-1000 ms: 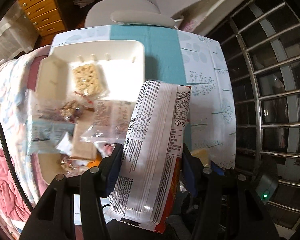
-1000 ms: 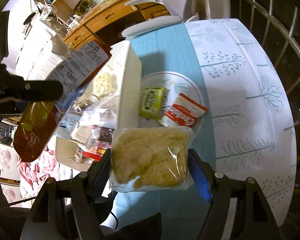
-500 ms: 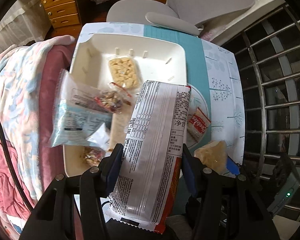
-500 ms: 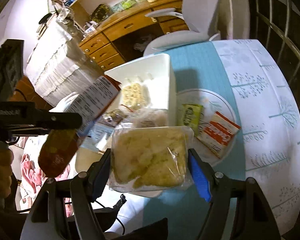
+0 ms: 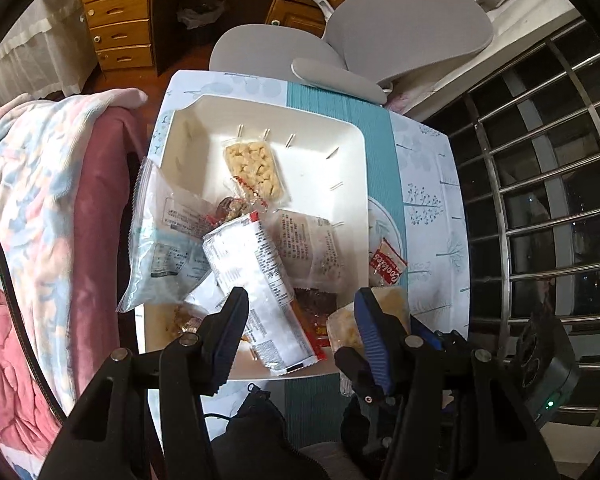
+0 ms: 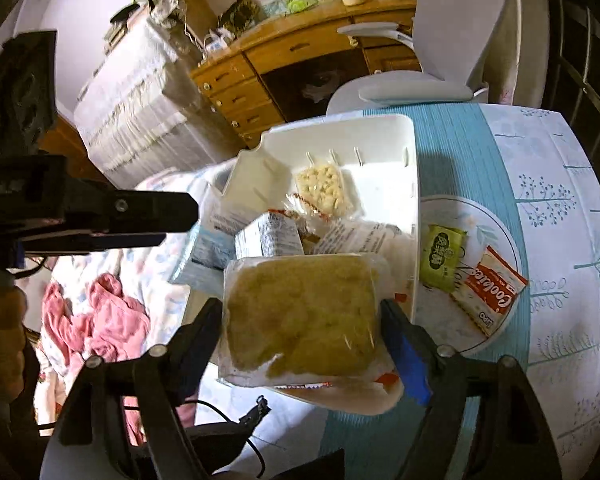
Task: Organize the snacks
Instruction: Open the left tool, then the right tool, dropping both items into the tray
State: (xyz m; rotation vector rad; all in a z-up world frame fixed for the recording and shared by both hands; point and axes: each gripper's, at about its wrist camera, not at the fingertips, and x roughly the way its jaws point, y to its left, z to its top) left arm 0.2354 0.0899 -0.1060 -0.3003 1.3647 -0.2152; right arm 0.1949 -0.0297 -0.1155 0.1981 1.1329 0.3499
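Snack sorting, stock as it stands:

- White square tray [image 5: 352, 168], on the patterned surface [image 5: 432, 184]: holds most of the stock. Far half: one clear-wrapped nut bar [image 5: 256, 172]. Near half: a heap of a pale blue zip bag [image 5: 160, 248], hanging over the tray's left rim, a clear printed packet [image 5: 312, 244], small wrapped sweets, and on top the long white-backed snack packet [image 5: 256, 276], lying slantwise.
- Left gripper [image 5: 300, 320]: fingers half apart and empty, above the long packet; no pad touches it. That item reads as delivered.
- Right gripper [image 6: 300, 320]: fingers opening, with the clear-bagged yellow crumbly cake [image 6: 300, 312] between them, over the tray's near right corner. Whether the pads press on the bag cannot be told; it appears on the point of release into the tray.
- Round plate [image 6: 452, 208], just right of the tray: two items outstanding, a green sachet [image 6: 440, 256] and a red-and-white Cookies packet [image 6: 488, 296].

Judged status: well advanced. Left to do: settle the cake, then move the two plate items, if they too belong in the tray.
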